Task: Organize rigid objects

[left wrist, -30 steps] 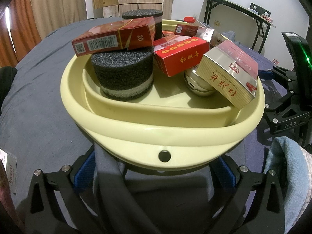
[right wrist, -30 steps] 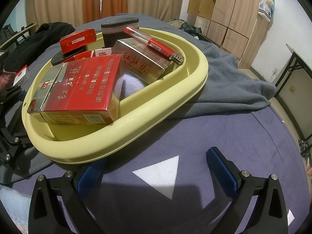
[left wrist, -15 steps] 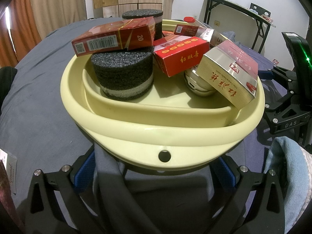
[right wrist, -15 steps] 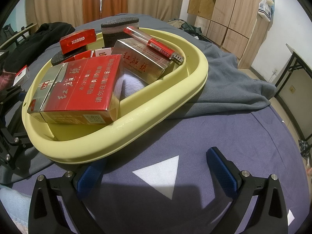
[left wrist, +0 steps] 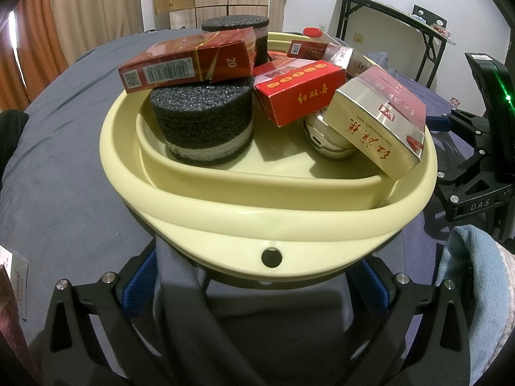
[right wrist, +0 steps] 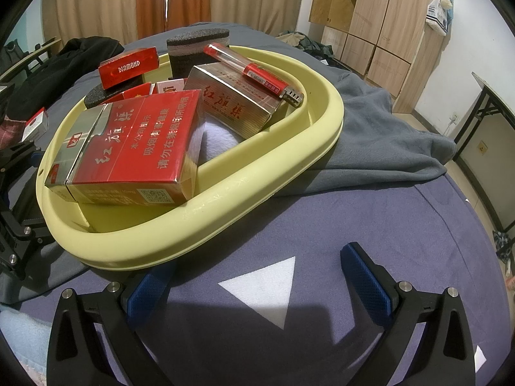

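Nothing is moving between the earlier frames and now: both views are reading the same, every box sitting where it was, both claws staying put.

Left wrist view, left to right. Left claw (left wrist: 257, 284) is standing released, its blue pads spread wide and gripping nothing; the near rim of the yellow basin (left wrist: 257, 225) is overhanging the gap between them, and grey cloth is lying under it. Inside the basin, a black foam cylinder (left wrist: 206, 125) is standing upright at the left, carrying a red pack marked 20 (left wrist: 190, 61) flat across its top. A second foam cylinder (left wrist: 236, 25) is standing behind. At centre a red box with gold characters (left wrist: 299, 91) is leaning tilted. To the right, a silver-and-red carton (left wrist: 376, 122) is leaning on the rim, partly covering a shiny metal object (left wrist: 325, 135) I cannot identify.

Right wrist view, left to right. Right claw (right wrist: 260, 284) is also hanging released and empty, over the purple bed cover (right wrist: 354, 212) just beside the basin, with a white triangle patch (right wrist: 267, 289) between its fingers. A red lighter (right wrist: 254, 74) is resting across a second carton (right wrist: 231, 106) at the far side.

Judgement: the gathering step is looking finished or nearly so, since the rigid things are all sitting in the basin, though loosely heaped. A small red-and-white pack (right wrist: 35, 125) is lying outside at far left. The next move is probably calling for either fetching that pack or squaring the tilted boxes; the carton leaning on the rim is looking the likeliest to slide if nudged.
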Available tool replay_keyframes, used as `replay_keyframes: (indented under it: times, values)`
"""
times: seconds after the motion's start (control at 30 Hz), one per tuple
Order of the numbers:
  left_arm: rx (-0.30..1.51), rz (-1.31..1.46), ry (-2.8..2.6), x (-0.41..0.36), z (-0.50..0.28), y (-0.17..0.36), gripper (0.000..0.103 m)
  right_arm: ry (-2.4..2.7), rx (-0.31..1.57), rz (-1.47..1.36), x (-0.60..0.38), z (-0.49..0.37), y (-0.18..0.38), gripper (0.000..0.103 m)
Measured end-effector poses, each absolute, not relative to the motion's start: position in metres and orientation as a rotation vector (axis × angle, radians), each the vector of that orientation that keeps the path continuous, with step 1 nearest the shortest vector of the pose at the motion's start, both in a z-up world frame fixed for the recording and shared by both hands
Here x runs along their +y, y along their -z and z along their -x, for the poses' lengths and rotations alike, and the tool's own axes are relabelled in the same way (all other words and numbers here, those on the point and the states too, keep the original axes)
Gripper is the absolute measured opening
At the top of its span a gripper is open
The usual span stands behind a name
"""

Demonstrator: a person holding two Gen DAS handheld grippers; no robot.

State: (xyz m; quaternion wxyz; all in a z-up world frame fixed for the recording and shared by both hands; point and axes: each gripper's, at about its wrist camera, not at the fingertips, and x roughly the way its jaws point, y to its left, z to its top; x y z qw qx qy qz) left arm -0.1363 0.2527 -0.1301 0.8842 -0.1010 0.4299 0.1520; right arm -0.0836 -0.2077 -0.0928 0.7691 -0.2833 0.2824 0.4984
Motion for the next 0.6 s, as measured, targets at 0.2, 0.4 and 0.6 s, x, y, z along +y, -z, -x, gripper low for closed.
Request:
replay_keyframes:
  times: [0.2,0.4,0.6]
  values:
    - [0.894,0.210,-0.316,0.2527,0.1364,0.1301,0.103,-1.082,0.613,0.614,-0.2064,0.0842,0.0930,0.103]
    - [0.894,0.210,-0.316,0.2527,0.1362,0.1300,0.103,-1.082,0.613,0.614,-0.2069,0.0838,0.0930,0.103]
    - [0.895,0.210,-0.316,0.2527,0.1362,0.1300,0.103,-1.082,0.613,0.614,-0.2068,0.0839,0.0930,0.103]
